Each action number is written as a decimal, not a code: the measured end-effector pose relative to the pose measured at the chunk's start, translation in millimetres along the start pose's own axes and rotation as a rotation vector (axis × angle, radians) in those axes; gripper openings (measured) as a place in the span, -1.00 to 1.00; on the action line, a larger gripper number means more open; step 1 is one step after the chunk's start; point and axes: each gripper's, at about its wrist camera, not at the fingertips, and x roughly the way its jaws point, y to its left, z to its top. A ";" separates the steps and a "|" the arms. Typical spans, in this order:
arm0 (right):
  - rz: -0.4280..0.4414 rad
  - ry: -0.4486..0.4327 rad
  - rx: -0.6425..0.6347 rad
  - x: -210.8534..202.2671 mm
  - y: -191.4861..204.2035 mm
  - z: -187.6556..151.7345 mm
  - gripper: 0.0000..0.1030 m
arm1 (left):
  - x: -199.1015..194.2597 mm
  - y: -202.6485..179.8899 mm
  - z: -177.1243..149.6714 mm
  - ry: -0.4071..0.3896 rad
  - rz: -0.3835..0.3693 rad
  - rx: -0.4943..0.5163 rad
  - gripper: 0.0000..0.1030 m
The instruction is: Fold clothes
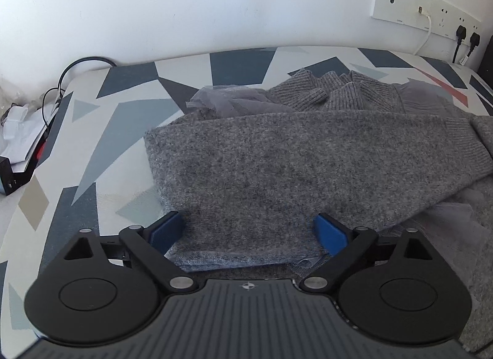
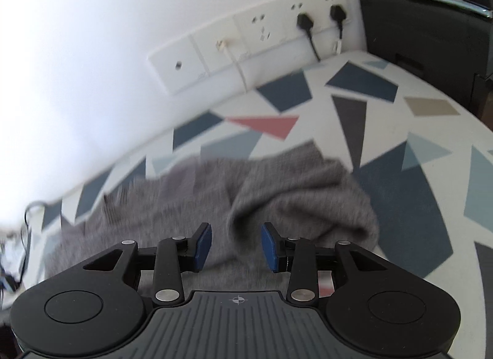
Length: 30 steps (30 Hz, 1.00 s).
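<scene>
One patterned table [image 1: 129,87] under white wall [image 1: 185,4], sockets [image 2: 262,29].

Ahead of me lies a grey knit sweater [image 1: 262,167], partly folded, flat on the patterned surface. From my left view a broad felted panel is doubled over toward six o'clock, its sleeve reaching to three o'clock; the ribbed collar bunches at twelve, with grey tulle beside it. From my right view the sweater [image 2: 277,198] is blurred, a rounded fold humped at one o'clock.
</scene>
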 end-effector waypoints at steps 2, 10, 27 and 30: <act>0.006 -0.011 0.035 3.9 -4.2 8.2 -0.33 | 0.2 -0.1 -0.7 -0.002 0.001 0.003 0.89; -0.035 0.014 0.066 45.5 -5.2 23.0 -0.41 | 3.9 2.4 -1.9 -0.006 -0.001 0.000 1.00; -0.053 0.018 0.209 54.1 -15.7 17.4 -0.89 | 7.8 6.4 -0.7 0.019 -0.027 -0.033 1.00; -0.048 0.008 0.218 51.1 -14.6 17.9 -0.90 | 7.8 6.3 -1.0 0.017 -0.028 -0.034 1.00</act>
